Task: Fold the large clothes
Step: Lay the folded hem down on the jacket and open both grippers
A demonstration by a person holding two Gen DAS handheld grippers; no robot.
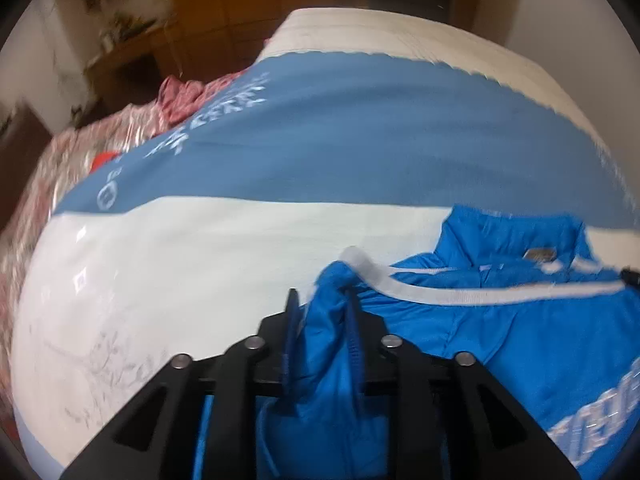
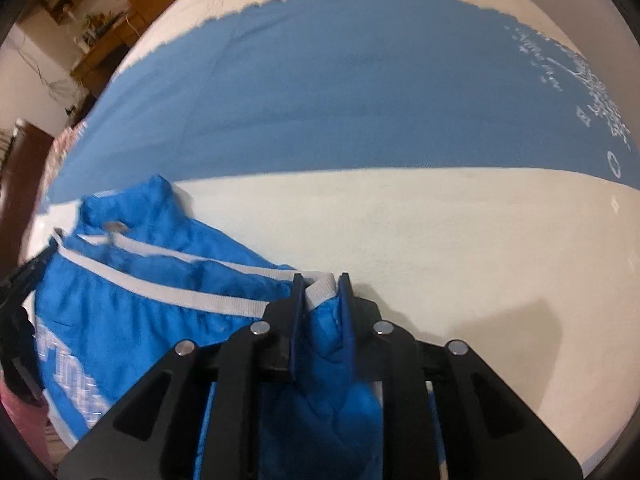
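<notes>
both ends of the blue jacket (image 1: 500, 344) sit pinched, one in each hand-held gripper (image 1: 322, 308) (image 2: 322, 286).

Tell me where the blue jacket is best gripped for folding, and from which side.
Grip the blue jacket at its two outer corners along the white trim band, coming in from the near edge of the bed. The collar points away and the trim runs crosswise, as the left gripper and right gripper hold it now.
</notes>
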